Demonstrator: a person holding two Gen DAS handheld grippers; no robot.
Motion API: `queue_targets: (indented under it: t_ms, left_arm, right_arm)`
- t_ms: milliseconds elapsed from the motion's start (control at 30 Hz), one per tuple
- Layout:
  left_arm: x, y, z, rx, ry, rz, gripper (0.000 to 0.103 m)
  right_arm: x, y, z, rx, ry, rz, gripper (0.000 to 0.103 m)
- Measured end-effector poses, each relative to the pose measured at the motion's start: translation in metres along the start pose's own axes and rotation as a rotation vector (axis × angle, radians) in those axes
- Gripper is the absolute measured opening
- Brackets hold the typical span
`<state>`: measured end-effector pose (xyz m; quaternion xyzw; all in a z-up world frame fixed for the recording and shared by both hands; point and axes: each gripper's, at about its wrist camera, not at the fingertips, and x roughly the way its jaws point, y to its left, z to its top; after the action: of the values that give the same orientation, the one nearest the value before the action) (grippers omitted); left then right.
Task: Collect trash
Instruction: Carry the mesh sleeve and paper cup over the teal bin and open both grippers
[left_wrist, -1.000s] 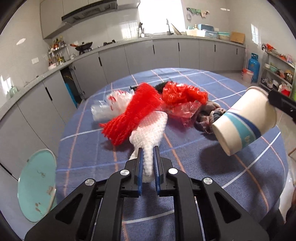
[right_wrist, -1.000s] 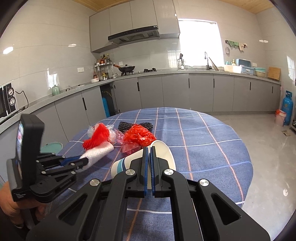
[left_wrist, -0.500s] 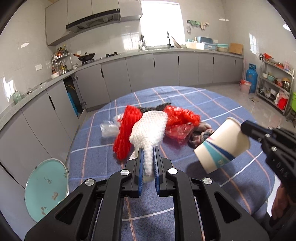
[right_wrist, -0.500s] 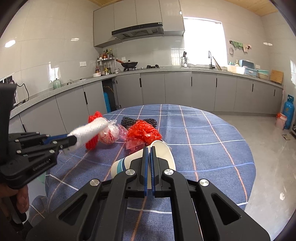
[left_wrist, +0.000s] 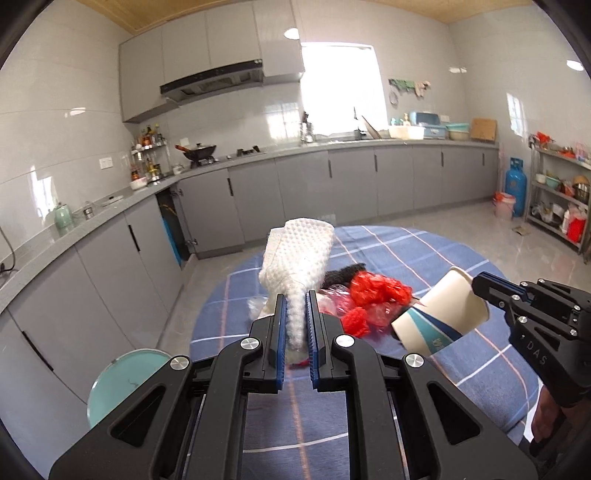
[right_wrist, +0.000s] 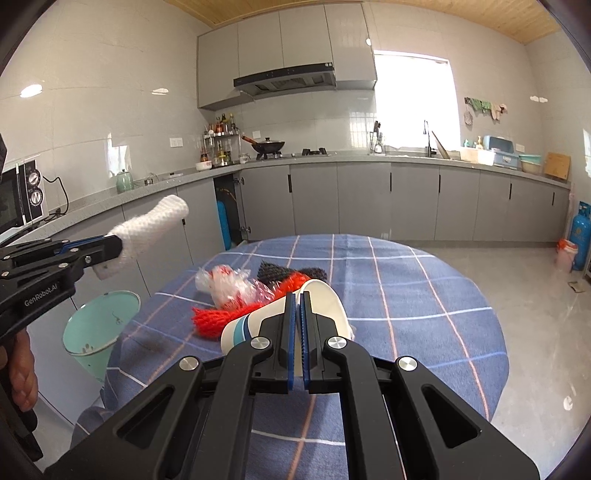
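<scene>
grey kitchen cabinets ran along two walls behind a round tabletop (right_wrist: 424, 295) covered in a blue checked cloth. the left gripper (left_wrist: 295, 325) was closed narrowly on the tail end of a white foam net sleeve (left_wrist: 299, 258), pads pressing it from both sides, and held it up in the air above the tabletop's near-left edge; from the right wrist view the sleeve (right_wrist: 151, 225) stuck out level from the gripper (right_wrist: 110, 247), clear of the cloth. the right gripper (right_wrist: 297, 325) was shut almost completely, pinching the rim wall of a white paper cup (right_wrist: 317, 306) with a blue-and-teal band; the cup (left_wrist: 439, 314) hung tilted, mouth toward the gripper and base pointing down toward the trash pile. on the tabletop lay the remaining trash: a red mesh net (right_wrist: 218, 321) at the near side, a crumpled clear plastic bag (right_wrist: 225, 284) with red print just behind it, and a black mesh piece (right_wrist: 273, 273) farther back, all bunched together left of centre. a pale green bin (right_wrist: 99, 328) stood on the floor just beside the tabletop's left edge, under the raised sleeve's side. a hand (right_wrist: 18, 373) showed at the left gripper's handle.
</scene>
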<state>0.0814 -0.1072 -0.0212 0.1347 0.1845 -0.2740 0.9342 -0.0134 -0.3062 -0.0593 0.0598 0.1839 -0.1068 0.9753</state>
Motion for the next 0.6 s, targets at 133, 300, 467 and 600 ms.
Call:
queue_targets:
  t_ms: [133, 300, 467, 600]
  left_arm:
    - [-0.005, 0.017, -0.001, -0.017, -0.007, 0.042, 0.011]
    - [0.002, 0.044, -0.010, -0.048, 0.031, 0.117, 0.011]
    - [0.005, 0.078, -0.025, -0.085, 0.065, 0.220, 0.011]
    - [0.004, 0.103, -0.033, -0.116, 0.084, 0.282, 0.011]
  right_arm:
    - [0.000, 0.006, 0.007, -0.003, -0.013, 0.017, 0.003]
    - [0.008, 0.027, 0.016, -0.028, -0.023, 0.063, 0.003]
    - [0.025, 0.057, 0.021, -0.061, -0.023, 0.128, 0.003]
    - [0.035, 0.079, 0.025, -0.077, -0.021, 0.178, 0.003]
